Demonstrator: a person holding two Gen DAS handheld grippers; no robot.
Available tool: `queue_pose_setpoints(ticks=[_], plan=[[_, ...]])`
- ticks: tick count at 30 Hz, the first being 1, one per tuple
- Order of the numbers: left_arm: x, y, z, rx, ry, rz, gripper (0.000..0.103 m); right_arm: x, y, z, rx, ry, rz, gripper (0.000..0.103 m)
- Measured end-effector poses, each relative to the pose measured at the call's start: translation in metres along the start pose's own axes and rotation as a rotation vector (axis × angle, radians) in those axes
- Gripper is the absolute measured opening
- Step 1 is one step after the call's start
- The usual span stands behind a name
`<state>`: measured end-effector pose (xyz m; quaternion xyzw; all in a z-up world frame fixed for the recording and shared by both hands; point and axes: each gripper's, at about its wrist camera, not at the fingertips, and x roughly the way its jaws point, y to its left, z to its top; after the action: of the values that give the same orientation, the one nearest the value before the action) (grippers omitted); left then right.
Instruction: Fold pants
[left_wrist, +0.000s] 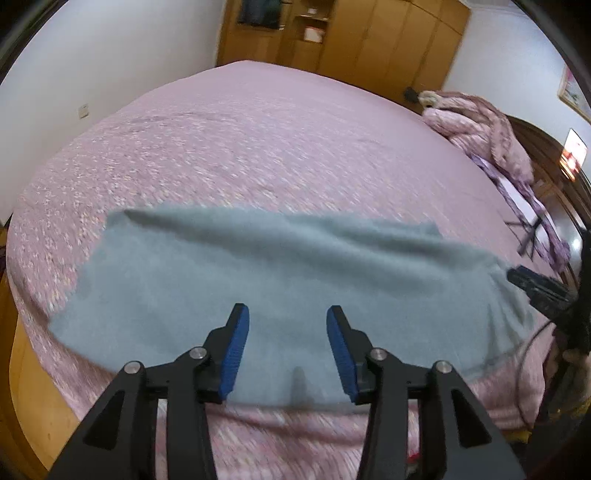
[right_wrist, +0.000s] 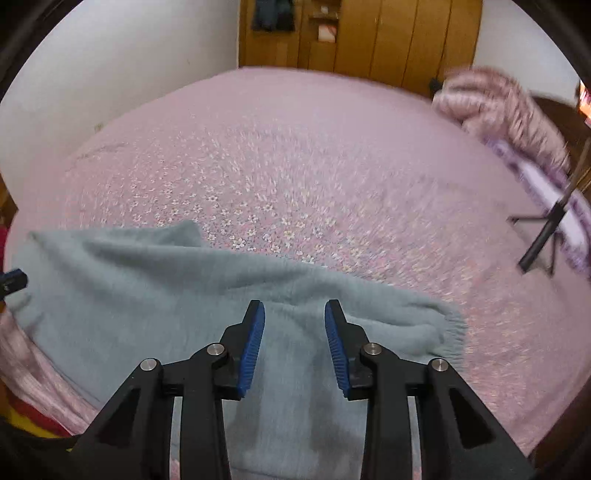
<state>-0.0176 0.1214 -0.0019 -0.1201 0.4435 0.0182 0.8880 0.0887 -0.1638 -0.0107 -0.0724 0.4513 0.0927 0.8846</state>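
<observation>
Grey-blue fleece pants (left_wrist: 258, 258) lie stretched sideways across the near part of a pink flowered bedspread (left_wrist: 258, 140). My left gripper (left_wrist: 287, 308) hovers over their near edge, jaws open, with nothing between the blue pads. The right gripper's black body (left_wrist: 535, 291) shows at the pants' right end. In the right wrist view the pants (right_wrist: 147, 288) lie rumpled, with a gathered hem (right_wrist: 454, 332) at the right. My right gripper (right_wrist: 294, 302) stands open above the cloth, its pads apart from it. A tip of the left gripper (right_wrist: 13, 282) peeks in at the far left.
A bunched pink quilt (left_wrist: 487, 125) lies at the bed's far right, with a black tripod (right_wrist: 546, 229) next to it. A wooden wardrobe (left_wrist: 369, 37) stands behind the bed, and a white wall (left_wrist: 92, 74) runs along the left. The bed's wooden frame (left_wrist: 29, 387) shows at the lower left.
</observation>
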Motion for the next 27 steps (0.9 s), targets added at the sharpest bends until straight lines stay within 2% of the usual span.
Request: queue_pose_setpoints(ticks=[2, 5, 7, 8, 10, 13, 16, 18, 23, 27], plan=[[0.007, 0.002, 0.013, -0.019, 0.006, -0.011, 0.046, 0.013, -0.003, 0.003, 0.037, 0.044, 0.034, 0.035], [0.012, -0.006, 0.024, 0.000, 0.018, -0.013, 0.046, 0.019, 0.004, -0.016, 0.048, 0.093, 0.090, 0.035], [0.018, -0.014, 0.024, 0.028, 0.038, -0.022, 0.048, 0.029, 0.003, -0.029, 0.038, 0.148, 0.080, 0.035], [0.024, -0.018, 0.022, 0.049, 0.054, -0.027, 0.053, 0.033, 0.002, -0.035, 0.030, 0.160, 0.068, 0.035], [0.035, -0.021, 0.018, 0.057, 0.098, -0.007, 0.055, 0.029, 0.000, -0.042, 0.034, 0.136, 0.076, 0.035], [0.053, -0.024, 0.009, 0.032, 0.171, -0.008, 0.055, 0.024, 0.001, -0.046, 0.027, 0.164, 0.068, 0.035], [0.044, -0.028, 0.000, 0.030, 0.159, -0.009, 0.055, 0.010, 0.012, -0.052, -0.022, 0.162, 0.057, 0.035], [0.039, -0.029, -0.006, 0.043, 0.172, -0.031, 0.056, -0.001, 0.024, -0.059, -0.066, 0.158, 0.072, 0.035], [0.033, -0.020, -0.022, 0.033, 0.198, -0.029, 0.061, -0.013, 0.058, -0.081, -0.219, 0.193, 0.135, 0.035], [0.033, -0.012, -0.026, 0.004, 0.207, -0.051, 0.061, -0.003, 0.070, -0.094, -0.224, 0.244, 0.167, 0.035]])
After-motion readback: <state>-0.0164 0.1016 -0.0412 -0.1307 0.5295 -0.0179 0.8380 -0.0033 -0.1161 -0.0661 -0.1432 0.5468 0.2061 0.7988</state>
